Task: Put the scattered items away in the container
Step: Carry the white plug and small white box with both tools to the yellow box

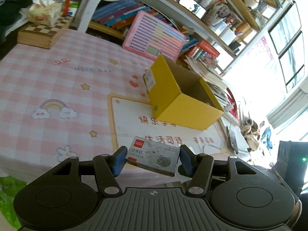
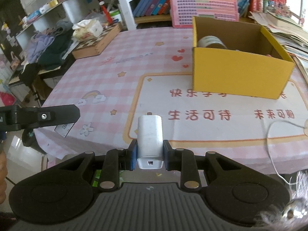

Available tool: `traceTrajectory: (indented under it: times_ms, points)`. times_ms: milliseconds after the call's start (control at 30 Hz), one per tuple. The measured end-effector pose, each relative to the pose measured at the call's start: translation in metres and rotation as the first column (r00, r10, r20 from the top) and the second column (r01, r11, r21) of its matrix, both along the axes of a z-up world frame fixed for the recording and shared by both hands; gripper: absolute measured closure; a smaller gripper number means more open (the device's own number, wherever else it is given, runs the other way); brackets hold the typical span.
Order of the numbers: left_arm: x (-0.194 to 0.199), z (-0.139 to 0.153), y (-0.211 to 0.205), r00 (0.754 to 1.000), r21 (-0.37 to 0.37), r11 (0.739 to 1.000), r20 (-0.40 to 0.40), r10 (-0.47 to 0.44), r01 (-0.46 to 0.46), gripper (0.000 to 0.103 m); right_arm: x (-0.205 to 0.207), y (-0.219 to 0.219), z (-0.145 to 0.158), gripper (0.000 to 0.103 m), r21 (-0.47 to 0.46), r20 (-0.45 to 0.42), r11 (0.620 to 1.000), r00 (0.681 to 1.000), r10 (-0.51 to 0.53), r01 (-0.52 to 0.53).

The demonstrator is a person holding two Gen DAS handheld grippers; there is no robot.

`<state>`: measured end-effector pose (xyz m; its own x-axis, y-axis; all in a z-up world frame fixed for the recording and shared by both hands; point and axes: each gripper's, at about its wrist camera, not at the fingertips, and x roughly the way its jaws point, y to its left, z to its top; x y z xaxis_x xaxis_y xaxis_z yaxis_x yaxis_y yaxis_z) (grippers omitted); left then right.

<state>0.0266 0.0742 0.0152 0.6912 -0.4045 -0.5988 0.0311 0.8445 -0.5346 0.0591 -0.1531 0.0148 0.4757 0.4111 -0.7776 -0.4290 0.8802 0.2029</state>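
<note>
**Both claws loaded above the bench**

The left claw (image 1: 152,158) is clamped on a grey staple box (image 1: 153,156), its blue pads (image 1: 119,160) pressing the box's two short ends. The box's long axis runs crosswise between the fingers, its printed face with the cartoon cat turned up and tilted toward the camera, and it is held clear of the pink checked tablecloth (image 1: 57,80).

The right claw (image 2: 149,156) is clamped on a white USB charger (image 2: 149,136). The charger's long axis lies along the fingers, its port end facing the camera and its plug prongs pointing away toward the bench.

The yellow cardboard box (image 2: 238,73) stands open on the bench beyond both claws. Inside it, against the left wall, lies what may be a roll of tape (image 2: 210,41); the view is too partial to be sure.
</note>
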Motion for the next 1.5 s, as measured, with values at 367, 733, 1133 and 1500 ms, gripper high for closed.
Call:
traceTrajectory:
  times_ms: [367, 733, 1133, 1500]
  points:
    - [-0.002, 0.001, -0.014, 1.0, -0.014, 1.0, -0.004, -0.015, 0.015, 0.045, -0.009, -0.03, -0.001, 0.079, 0.003, -0.002, 0.998, 0.998, -0.063, 0.063]
    - [0.009, 0.001, -0.043, 0.997, -0.014, 0.996, 0.003, -0.083, 0.083, 0.045, -0.014, -0.063, -0.001, 0.079, 0.006, 0.004, 0.99, 0.99, -0.138, 0.138]
    - [0.032, -0.002, -0.077, 0.985, -0.012, 0.985, -0.004, -0.174, 0.174, 0.045, -0.01, -0.095, -0.002, 0.079, 0.007, -0.005, 0.979, 0.979, -0.206, 0.206]
    - [0.058, -0.001, -0.099, 0.975, -0.005, 0.975, 0.004, -0.222, 0.222, 0.045, 0.007, -0.112, -0.002, 0.079, -0.005, -0.008, 0.972, 0.972, -0.234, 0.234]
